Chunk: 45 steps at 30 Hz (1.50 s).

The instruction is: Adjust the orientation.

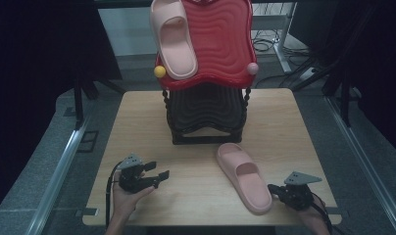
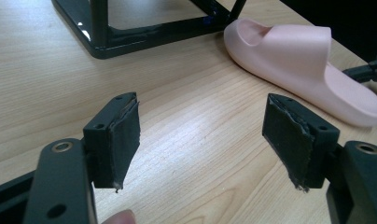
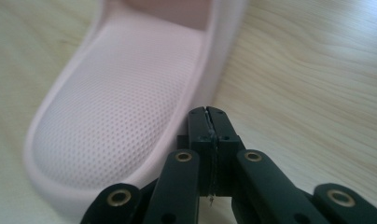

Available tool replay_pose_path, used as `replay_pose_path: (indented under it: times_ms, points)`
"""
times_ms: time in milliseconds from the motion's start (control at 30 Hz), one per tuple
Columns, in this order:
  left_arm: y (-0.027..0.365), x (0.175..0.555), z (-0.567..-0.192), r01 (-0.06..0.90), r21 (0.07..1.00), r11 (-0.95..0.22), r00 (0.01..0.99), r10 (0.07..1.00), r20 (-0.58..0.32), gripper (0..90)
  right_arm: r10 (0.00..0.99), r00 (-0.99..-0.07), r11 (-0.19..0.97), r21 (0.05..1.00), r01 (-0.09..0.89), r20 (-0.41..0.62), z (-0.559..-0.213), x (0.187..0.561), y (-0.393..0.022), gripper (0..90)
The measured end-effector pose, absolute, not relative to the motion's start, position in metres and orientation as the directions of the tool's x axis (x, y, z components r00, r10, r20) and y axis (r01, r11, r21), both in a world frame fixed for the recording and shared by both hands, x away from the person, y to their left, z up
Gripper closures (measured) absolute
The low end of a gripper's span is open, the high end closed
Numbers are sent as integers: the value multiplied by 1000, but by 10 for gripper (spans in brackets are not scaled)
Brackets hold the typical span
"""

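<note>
High view: my left gripper [image 1: 157, 177] sits lower left of the frame, over the table [image 1: 137, 127], jaws spread wide, nothing between them. In the left gripper view the two pads [image 2: 123, 140] stand well apart with bare wood between; a fingertip pokes in at the bottom edge.

My right gripper [image 1: 273, 189] is lower right of the high view, jaws pressed together, nothing held. The right gripper view shows the closed tips [image 3: 208, 122] just beside the heel rim of the slipper [image 3: 116, 107]; can't tell if they touch it.

That slipper [image 1: 244, 176] lies flat on the table, sole down, lower center-right of the high view, toe pointing toward the rack [image 1: 206, 117], heel toward my right gripper. In the left gripper view it's at upper right [image 2: 298, 65], next to the rack's black base frame [image 2: 144, 35].

Rack stands at table center: black lower tiers, red wavy top tray [image 1: 220, 44]. Second slipper [image 1: 172, 39] lies on the left side of that tray, upper center of the frame. Yellow ball [image 1: 160, 71] at the tray's left front corner, pink ball [image 1: 253, 68] at the right front corner.
</note>
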<state>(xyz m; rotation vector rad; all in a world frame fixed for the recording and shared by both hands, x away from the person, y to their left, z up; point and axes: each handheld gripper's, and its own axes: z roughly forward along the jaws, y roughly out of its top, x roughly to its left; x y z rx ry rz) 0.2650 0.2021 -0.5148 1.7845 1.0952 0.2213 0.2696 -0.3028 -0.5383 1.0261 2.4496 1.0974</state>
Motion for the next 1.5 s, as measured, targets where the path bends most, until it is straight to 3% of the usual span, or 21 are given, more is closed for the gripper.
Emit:
replay_pose_path:
  times_ms: [533, 967, 1200, 1500]
  points:
    - [201, 265, -515, 574, 812, -108, 580, 753, -310, 275, 556, -829, 546, 727, 415, 56, -538, 253, -240, 896]
    - [199, 266, -516, 579, 807, -119, 582, 753, -307, 270, 521, -852, 558, 734, 387, 54, -541, 257, -202, 896]
    - [199, 265, -516, 576, 809, -120, 583, 754, -304, 267, 529, -847, 551, 738, 390, 52, -541, 256, -202, 896]
    - [203, 264, -514, 574, 812, -110, 578, 757, -306, 265, 643, -762, 449, 766, 461, 82, -538, 258, -254, 895]
